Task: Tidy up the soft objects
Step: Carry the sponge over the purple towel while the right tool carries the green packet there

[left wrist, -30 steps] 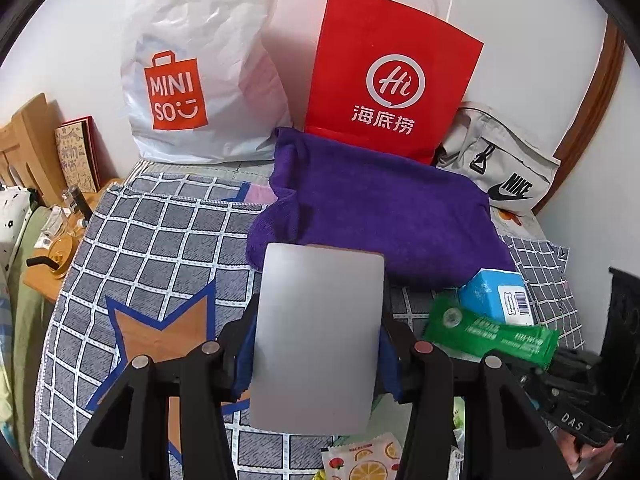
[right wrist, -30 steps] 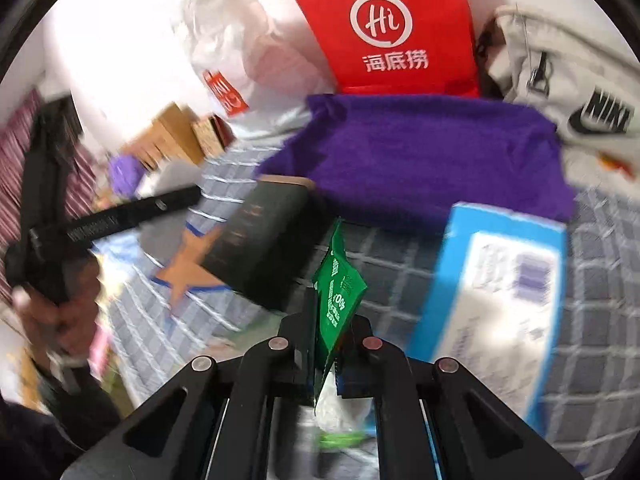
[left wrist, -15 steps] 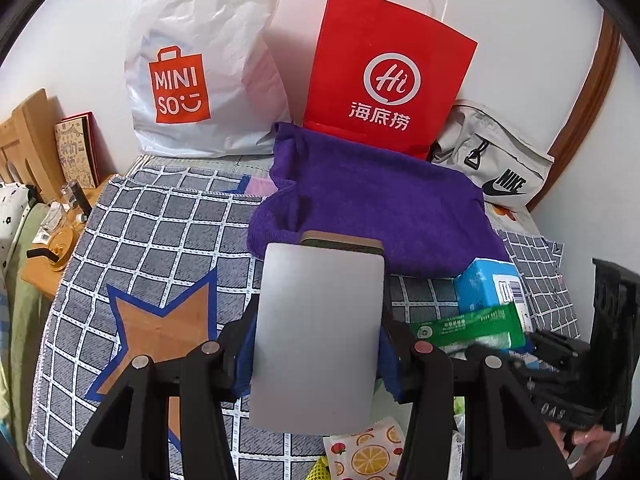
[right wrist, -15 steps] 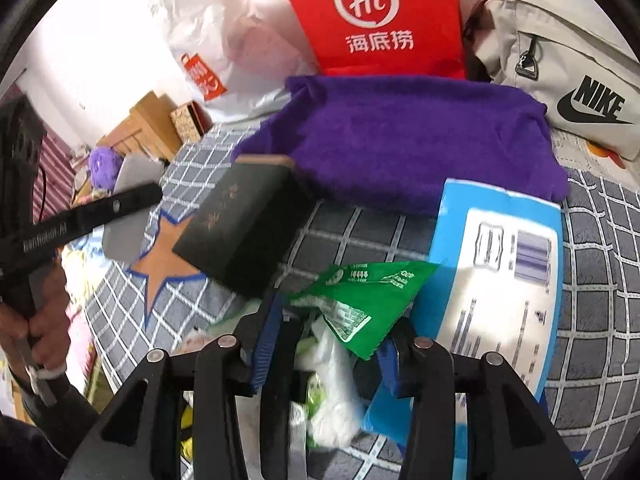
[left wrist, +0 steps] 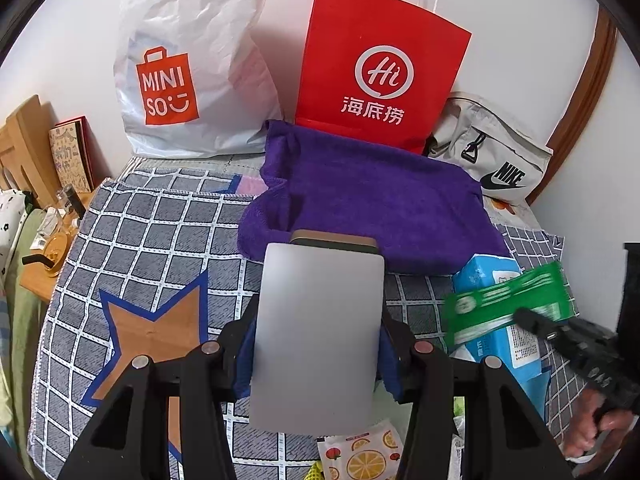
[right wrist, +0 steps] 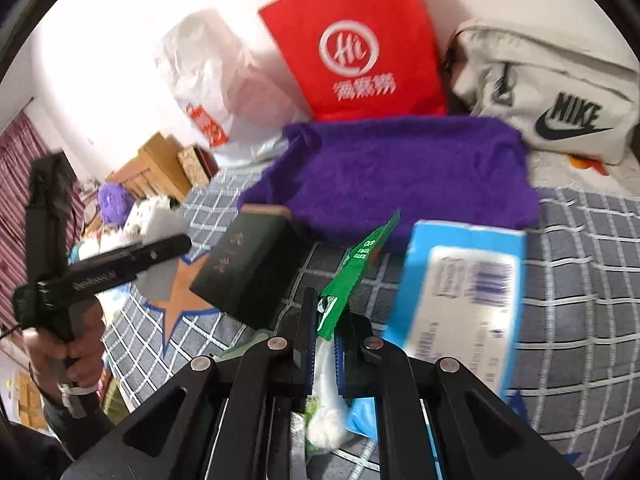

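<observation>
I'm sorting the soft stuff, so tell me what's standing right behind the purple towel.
Behind the purple fleece towel stand a red paper Haidilao bag and a beige Nike pouch. The towel covers the bag's bottom edge.

Red paper bag [left wrist: 380, 76] – Nike pouch [left wrist: 492, 152]

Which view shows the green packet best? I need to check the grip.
The left wrist view: the green packet lies broadside, sharp, pinched by the right gripper. The right wrist view shows it only edge-on and blurred.
</observation>
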`<state>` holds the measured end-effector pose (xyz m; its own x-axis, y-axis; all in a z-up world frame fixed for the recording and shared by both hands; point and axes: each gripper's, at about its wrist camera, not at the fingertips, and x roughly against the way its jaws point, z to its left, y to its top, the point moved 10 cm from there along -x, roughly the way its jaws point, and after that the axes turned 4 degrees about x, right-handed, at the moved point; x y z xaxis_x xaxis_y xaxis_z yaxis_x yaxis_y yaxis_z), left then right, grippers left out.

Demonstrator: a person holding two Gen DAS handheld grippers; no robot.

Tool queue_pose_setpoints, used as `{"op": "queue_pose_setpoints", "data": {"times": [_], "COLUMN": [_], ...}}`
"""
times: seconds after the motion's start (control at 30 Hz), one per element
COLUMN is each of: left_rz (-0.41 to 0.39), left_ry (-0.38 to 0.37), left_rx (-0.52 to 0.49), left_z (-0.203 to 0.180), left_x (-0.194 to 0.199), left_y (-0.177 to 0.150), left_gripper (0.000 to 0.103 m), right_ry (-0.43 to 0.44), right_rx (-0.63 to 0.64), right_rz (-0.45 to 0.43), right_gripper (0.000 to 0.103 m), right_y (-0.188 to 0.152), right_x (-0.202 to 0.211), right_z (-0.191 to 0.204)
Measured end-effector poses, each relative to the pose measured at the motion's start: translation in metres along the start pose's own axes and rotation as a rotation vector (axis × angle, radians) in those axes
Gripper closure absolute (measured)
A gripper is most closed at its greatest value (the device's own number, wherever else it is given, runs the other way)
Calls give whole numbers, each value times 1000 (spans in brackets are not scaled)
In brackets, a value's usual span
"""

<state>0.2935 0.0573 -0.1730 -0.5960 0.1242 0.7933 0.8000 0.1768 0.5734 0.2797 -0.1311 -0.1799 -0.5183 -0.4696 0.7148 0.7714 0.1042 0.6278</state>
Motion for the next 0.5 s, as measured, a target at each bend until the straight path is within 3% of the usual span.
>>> {"op": "queue_pose_setpoints", "data": {"times": [0.27, 0.5], "left_rz": [-20, -32], "left_ry": [13, 34], "left_rx": [-5, -31], "left_z": [-6, -13], "left_x": [2, 0], "left_y": [15, 34], "left_gripper": [55, 55], "right_ry": [-72, -111], "right_rx": [-9, 10], "right_rz": [-114, -157], "right_gripper": [95, 95], "right_y": [30, 60], "right_x": [51, 59], "right_z": [-33, -52]}}
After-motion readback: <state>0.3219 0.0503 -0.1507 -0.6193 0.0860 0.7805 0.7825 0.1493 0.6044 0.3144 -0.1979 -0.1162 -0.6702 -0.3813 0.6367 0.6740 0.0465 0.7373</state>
